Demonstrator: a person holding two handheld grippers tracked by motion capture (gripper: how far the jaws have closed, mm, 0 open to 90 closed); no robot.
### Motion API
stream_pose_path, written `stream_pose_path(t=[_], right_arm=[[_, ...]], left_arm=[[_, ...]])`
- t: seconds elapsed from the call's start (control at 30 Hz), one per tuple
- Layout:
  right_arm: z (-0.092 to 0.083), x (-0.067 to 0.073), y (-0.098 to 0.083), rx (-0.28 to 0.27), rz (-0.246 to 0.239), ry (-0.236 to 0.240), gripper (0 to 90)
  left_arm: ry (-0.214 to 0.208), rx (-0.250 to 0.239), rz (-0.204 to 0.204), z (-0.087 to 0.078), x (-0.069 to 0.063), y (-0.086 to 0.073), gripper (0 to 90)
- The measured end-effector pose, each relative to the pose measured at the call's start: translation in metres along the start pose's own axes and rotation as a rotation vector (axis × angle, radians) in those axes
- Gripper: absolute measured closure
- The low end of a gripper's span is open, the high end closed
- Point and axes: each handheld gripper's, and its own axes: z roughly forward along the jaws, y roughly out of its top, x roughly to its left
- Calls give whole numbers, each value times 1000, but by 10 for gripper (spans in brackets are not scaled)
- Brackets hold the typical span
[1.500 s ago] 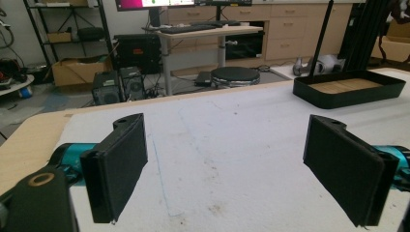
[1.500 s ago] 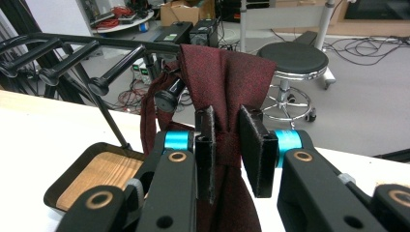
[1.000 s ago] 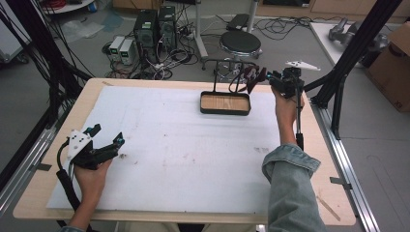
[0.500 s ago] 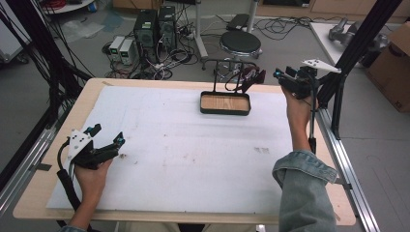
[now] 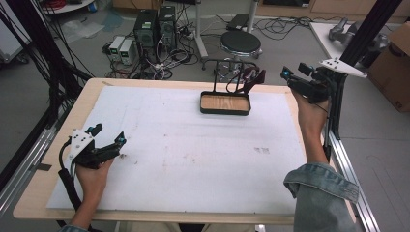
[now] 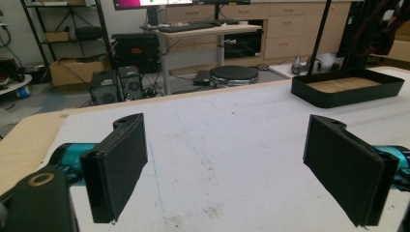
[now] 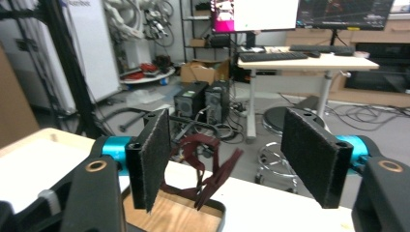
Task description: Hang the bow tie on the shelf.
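A black tray (image 5: 225, 110) with a wooden floor lies at the far middle of the white table cover. A dark red strap-like thing (image 5: 247, 79) stands tangled at the tray's far right corner, leaning over its rim. My right gripper (image 5: 294, 72) is held up at the table's right edge, to the right of the tray, open and holding nothing. In the right gripper view the dark red thing (image 7: 209, 166) rises from the tray (image 7: 169, 215) beyond the open right gripper (image 7: 232, 154). My left gripper (image 5: 109, 134) rests open at the near left. The left gripper view shows the tray (image 6: 347, 90) far right.
A round black stool (image 5: 240, 43), computer towers (image 5: 153, 26) and loose cables sit on the floor behind the table. Black frame posts (image 5: 363, 34) stand at the right, beside a cardboard box (image 5: 397, 67). The white cover (image 5: 193, 150) spreads between both hands.
My right gripper has drawn back to the right, away from the dark red thing, which stays leaning in the tray. The left gripper has not moved.
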Motion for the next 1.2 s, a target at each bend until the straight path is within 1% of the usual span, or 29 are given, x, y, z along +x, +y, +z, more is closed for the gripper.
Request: stream_pose_path(t=[0.17, 0.3, 0.47, 0.5, 0.57, 0.67, 0.77, 0.93, 1.0, 1.07, 1.1, 1.2], right_arm=[[-17, 9, 6, -28, -1, 40, 287], [-30, 17, 8, -47, -8, 61, 243], [-46, 27, 4, -65, -15, 69, 190], [-50, 29, 2, -72, -22, 74, 180], [-55, 32, -1, -82, -26, 69, 151], [-66, 38, -9, -106, -33, 68, 129], [-75, 40, -17, -130, -29, 66, 123], [-91, 41, -34, -153, -6, 67, 119], [-97, 41, -42, -153, 3, 65, 117], [-103, 40, -49, -162, 13, 75, 116], [-107, 40, -55, -173, 24, 88, 116], [-116, 41, -69, -186, 27, 82, 115]], left_arm=[[-2, 2, 4, 0, 0, 0, 160], [-2, 3, 2, 0, 0, 0, 160], [-5, 2, 1, 0, -1, 0, 160], [-5, 3, 2, 0, -1, 0, 160], [-5, 4, 3, 0, -1, 0, 159], [-9, 7, 6, 0, -3, 0, 160], [-11, 5, 6, 0, -3, 0, 160], [-11, 5, 3, -1, -3, 0, 159], [-10, 6, 4, -1, -3, 0, 160], [-10, 3, 2, -1, -3, 0, 160], [-11, 4, 2, -1, -3, 0, 159], [-10, 5, 2, -1, -3, 0, 159]])
